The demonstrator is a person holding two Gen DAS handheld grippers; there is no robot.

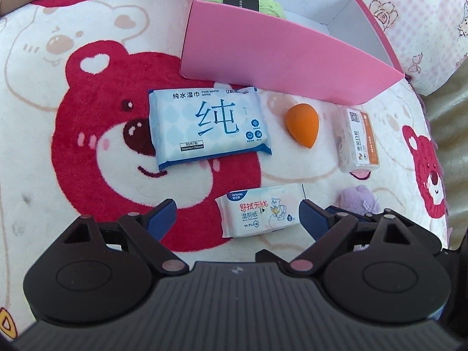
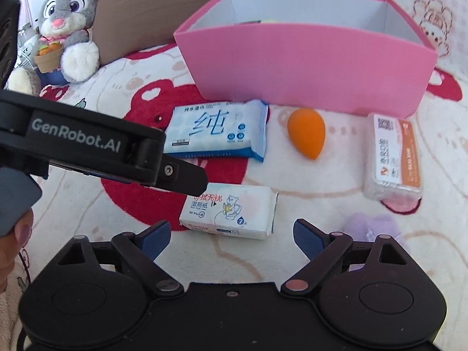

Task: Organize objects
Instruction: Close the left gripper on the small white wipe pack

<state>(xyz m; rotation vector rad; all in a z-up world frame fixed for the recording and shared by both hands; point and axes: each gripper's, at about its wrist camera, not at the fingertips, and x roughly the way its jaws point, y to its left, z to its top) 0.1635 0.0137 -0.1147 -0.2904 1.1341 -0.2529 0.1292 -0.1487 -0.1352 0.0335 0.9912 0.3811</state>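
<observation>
A pink box [image 1: 275, 58] [image 2: 307, 70] stands at the back on a bear-print blanket, with a green yarn skein [image 1: 242, 0] inside. In front of it lie a blue wet-wipes pack [image 1: 207, 124] [image 2: 219, 130], an orange sponge egg [image 1: 302, 124] [image 2: 307, 133], a clear orange-labelled case [image 1: 358, 140] [image 2: 393, 158], a small white wipes pack [image 1: 260, 210] [image 2: 231, 212] and a purple fluffy thing [image 1: 358, 199] [image 2: 374, 226]. My left gripper [image 1: 238, 219] is open, just short of the small pack. My right gripper [image 2: 232, 234] is open at that pack's near edge.
The left gripper's black body [image 2: 87, 146] reaches in from the left of the right wrist view, over the small pack's corner. A grey plush rabbit [image 2: 68, 26] sits at the back left against a brown headboard. A pink-patterned pillow [image 1: 424, 23] lies right of the box.
</observation>
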